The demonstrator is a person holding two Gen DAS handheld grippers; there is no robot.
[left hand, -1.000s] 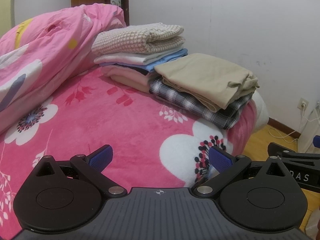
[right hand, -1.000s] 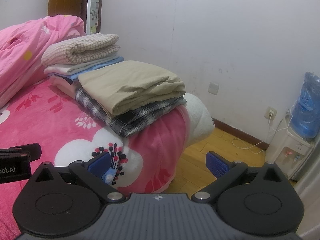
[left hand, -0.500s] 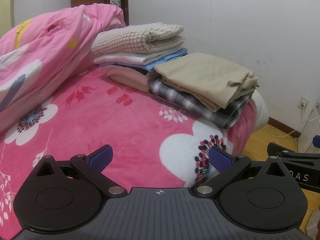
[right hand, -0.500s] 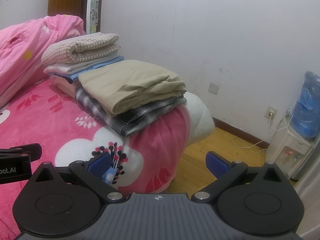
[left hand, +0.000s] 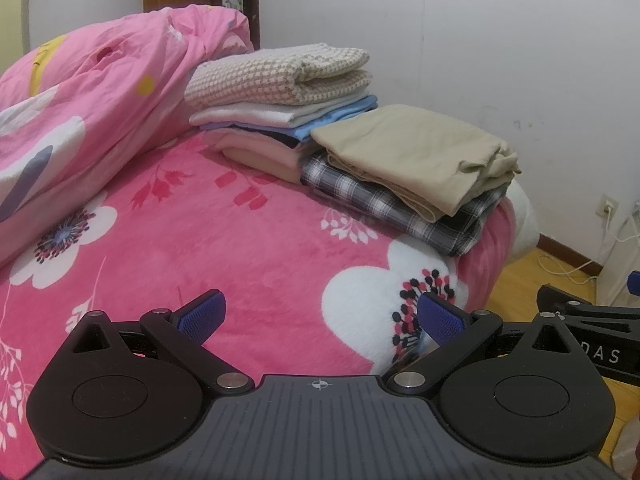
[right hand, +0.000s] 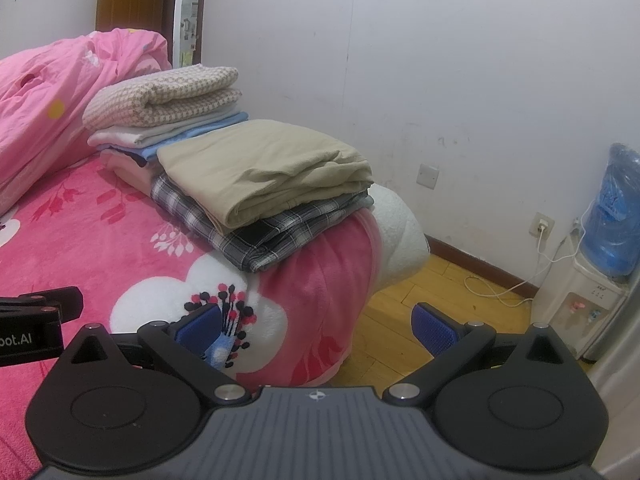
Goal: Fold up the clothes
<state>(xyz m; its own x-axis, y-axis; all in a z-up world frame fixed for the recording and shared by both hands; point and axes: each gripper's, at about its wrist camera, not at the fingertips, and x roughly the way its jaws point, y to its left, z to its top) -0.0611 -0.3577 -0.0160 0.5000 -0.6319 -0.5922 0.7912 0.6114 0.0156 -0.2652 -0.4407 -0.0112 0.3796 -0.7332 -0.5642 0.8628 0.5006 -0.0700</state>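
Note:
Folded clothes sit in two stacks at the far corner of the bed. A beige garment (left hand: 416,156) (right hand: 264,168) lies on a grey plaid one (left hand: 384,208) (right hand: 256,236). Behind them, a checked beige-white piece (left hand: 280,76) (right hand: 160,96) tops a stack with white, light blue and pale pink layers. My left gripper (left hand: 320,316) hovers open over the pink blanket, well short of the stacks, nothing between its blue pads. My right gripper (right hand: 316,324) is open too, at the bed's edge, holding nothing.
A pink floral blanket (left hand: 200,240) covers the bed; a crumpled pink duvet (left hand: 80,100) is heaped at the left. Wooden floor (right hand: 440,288), a white wall, a socket with a cable and a water dispenser (right hand: 592,272) lie to the right.

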